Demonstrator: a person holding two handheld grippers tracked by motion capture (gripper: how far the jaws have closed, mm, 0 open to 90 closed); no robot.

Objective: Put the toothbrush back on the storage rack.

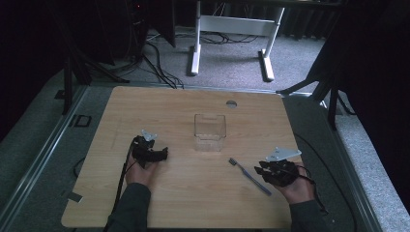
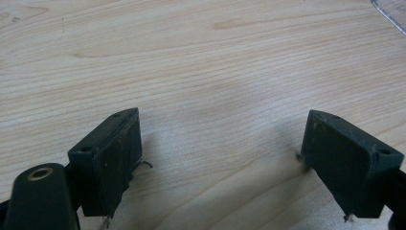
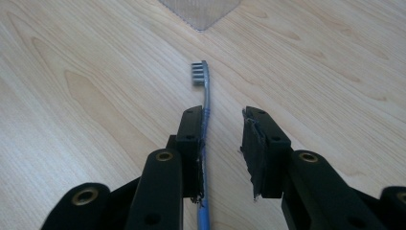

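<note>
A clear tub [image 1: 210, 131] stands upright near the middle of my table [image 1: 183, 193], open at the top, with nothing visible inside. Behind it, near the far edge, a round grommet [image 1: 231, 103] sits in the wood. Past the table, a white desk frame [image 1: 232, 29] stands on the grey carpet [image 1: 232, 67], with dark cables [image 1: 157, 65] trailing across the floor to its left.

left gripper [image 2: 220, 158] jaws spread wide over bare wooden table [image 2: 201, 72].
</note>
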